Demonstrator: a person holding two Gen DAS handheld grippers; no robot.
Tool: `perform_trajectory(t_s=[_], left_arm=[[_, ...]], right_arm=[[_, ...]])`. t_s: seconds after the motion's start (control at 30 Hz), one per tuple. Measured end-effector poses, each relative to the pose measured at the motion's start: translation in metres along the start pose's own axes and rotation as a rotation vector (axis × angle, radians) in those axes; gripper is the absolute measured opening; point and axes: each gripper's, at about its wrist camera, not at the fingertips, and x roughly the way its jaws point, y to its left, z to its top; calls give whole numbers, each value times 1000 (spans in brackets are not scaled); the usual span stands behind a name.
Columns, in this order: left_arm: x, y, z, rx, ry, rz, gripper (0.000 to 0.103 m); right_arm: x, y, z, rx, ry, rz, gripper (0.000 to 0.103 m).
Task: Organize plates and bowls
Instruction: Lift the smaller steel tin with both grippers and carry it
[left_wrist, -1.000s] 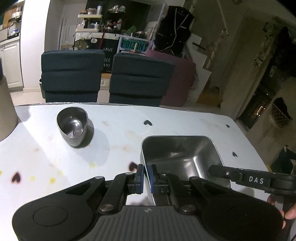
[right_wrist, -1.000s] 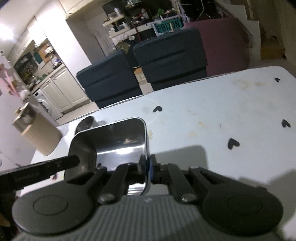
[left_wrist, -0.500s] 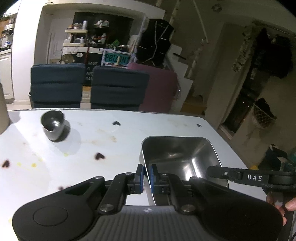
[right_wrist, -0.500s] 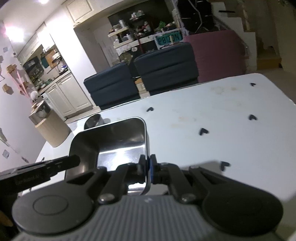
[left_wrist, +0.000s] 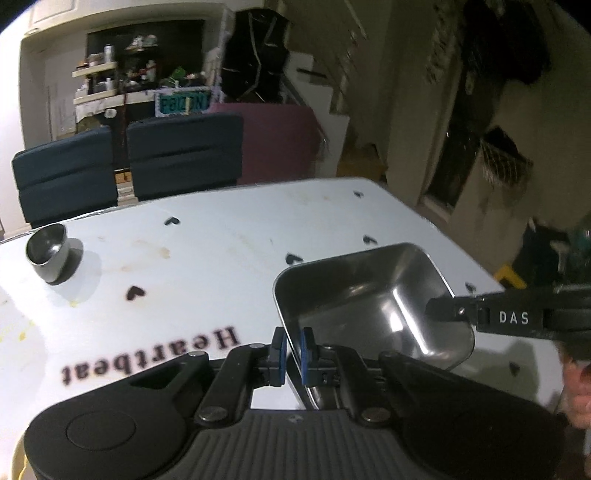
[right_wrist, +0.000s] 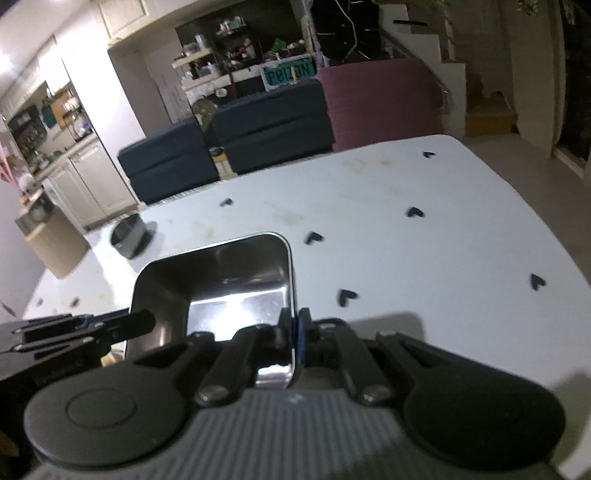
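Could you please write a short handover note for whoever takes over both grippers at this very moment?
Left gripper: shut on the left rim of the square steel tray.
Right gripper: shut on the same tray's right rim, so both carry it, tilted and seemingly lifted off the white table.
Small round steel bowl: stands alone on the table, far left, untouched.
Done: tray picked up.
Left: set the tray down, likely near the bowl, then group the two. Release neither gripper until the tray rests flat.

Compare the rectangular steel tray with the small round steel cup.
The rectangular steel tray is large and boxy; the small round steel cup is compact. The tray is clamped at opposite rims by the left gripper and right gripper; the cup stands alone. Both are shiny and empty.
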Motion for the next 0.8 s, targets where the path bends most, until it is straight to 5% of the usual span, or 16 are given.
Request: perform_trajectory(t_s=[0.2, 0.8], left_arm=[[21, -10, -9, 64, 82, 12, 10], [35, -21, -19, 115, 159, 18, 12]], right_arm=[[16, -3, -5, -40, 65, -69, 3], [32, -11, -11, -86, 177, -102, 3]])
